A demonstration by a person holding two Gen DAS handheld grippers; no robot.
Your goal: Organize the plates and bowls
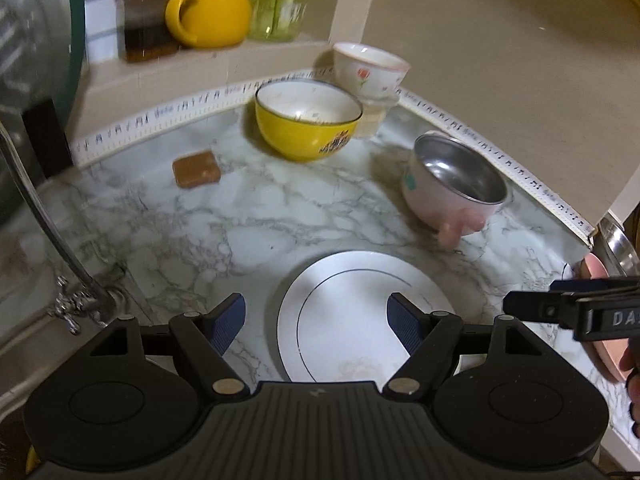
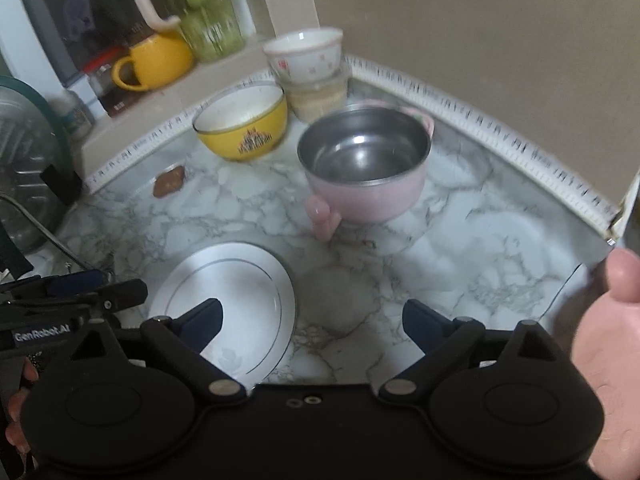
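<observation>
In the left wrist view, the left hand-held gripper (image 1: 316, 322) is seen at the bottom of the frame with its blue-padded fingers (image 1: 228, 322) spread apart and nothing between them. A white plate (image 1: 348, 312) with a thin dark ring lies flat on the marble table (image 1: 248, 220) at lower centre, partly beneath the right-hand finger. A yellow bowl (image 1: 308, 120) with a white inside stands upright at upper centre, near the back edge of the table. Just right of it, a white flowered bowl (image 1: 370, 68) is stacked on a clear container (image 1: 376, 114). A pink bowl with a steel inside (image 1: 456, 180) is found at the right of the frame, its handle turned toward the camera. A small brown block (image 1: 196, 168) lies at centre left. On the ledge at upper left, a yellow mug (image 1: 208, 14) and a green glass jar (image 1: 278, 0) are seen.

In the right wrist view, the right hand-held gripper (image 2: 312, 326) is held open over bare marble at the bottom of the frame, gripping nothing. The plate (image 2: 224, 308) sits at lower left, partly under the left-hand finger, and the pink bowl is at centre, well apart from the fingers. A bare hand (image 2: 612, 332) is visible at the right edge.
</observation>
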